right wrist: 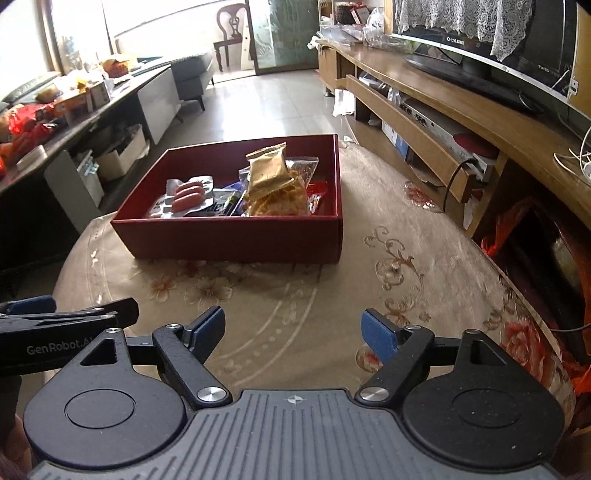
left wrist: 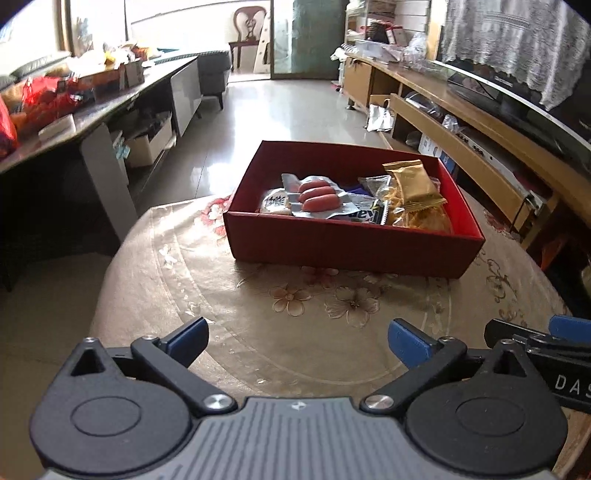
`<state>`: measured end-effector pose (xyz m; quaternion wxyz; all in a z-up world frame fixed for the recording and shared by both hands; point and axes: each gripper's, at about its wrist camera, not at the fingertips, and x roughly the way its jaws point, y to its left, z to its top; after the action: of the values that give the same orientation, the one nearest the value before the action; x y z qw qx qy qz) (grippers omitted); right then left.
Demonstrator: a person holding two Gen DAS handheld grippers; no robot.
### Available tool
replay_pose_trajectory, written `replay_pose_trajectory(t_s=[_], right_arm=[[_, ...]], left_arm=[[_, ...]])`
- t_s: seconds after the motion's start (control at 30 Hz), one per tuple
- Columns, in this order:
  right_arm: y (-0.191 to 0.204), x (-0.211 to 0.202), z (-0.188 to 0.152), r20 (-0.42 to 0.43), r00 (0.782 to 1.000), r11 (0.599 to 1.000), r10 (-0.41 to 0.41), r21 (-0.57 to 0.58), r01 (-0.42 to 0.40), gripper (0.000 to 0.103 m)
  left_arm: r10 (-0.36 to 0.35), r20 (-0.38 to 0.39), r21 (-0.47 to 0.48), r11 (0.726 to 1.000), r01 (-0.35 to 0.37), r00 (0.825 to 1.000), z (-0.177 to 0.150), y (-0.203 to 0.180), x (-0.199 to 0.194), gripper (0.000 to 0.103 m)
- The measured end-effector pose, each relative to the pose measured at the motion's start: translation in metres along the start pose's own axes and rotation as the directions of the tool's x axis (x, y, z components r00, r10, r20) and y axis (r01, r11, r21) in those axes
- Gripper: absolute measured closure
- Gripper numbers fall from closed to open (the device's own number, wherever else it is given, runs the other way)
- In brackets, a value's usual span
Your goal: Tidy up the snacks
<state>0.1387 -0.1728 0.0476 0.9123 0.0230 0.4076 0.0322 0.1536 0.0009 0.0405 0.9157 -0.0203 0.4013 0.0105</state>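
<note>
Two hand-held grippers, left (left wrist: 297,341) and right (right wrist: 293,330), both spread, pinching nothing, side by side at the surface's (left wrist: 229,314) near edge. Red box (left wrist: 351,243) of snacks (left wrist: 317,197) sits ahead toward the far edge, long axis crosswise, neither clearly nearer. Cluttered living room.

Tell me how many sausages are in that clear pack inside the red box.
3 sausages, side by side in one clear pack, lying on other snacks at the left of the red box. More could be hidden underneath.

Home living room, television (right wrist: 480,40) on a wooden media console (right wrist: 424,107) at 2 o'clock, sofa (right wrist: 192,70) at 11, dining chair (right wrist: 231,29) at 12, tiled floor (right wrist: 273,107)
</note>
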Motion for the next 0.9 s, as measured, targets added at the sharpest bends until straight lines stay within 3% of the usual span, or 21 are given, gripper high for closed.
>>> replay_pose_trajectory(t_s=[0.37,0.9], right_arm=[[-0.010,-0.010,-0.010,0.000,1.000,1.000,-0.012,0.010,0.012,0.017],[-0.012,-0.005,-0.011,-0.020,1.000,1.000,-0.004,0.008,0.004,0.017]], left_arm=[[-0.045,0.011,0.021,0.999,0.044,0.999,-0.006,-0.007,-0.007,0.000],[-0.042,0.024,0.004,0.999,0.042,0.999,-0.012,-0.005,-0.008,0.000]])
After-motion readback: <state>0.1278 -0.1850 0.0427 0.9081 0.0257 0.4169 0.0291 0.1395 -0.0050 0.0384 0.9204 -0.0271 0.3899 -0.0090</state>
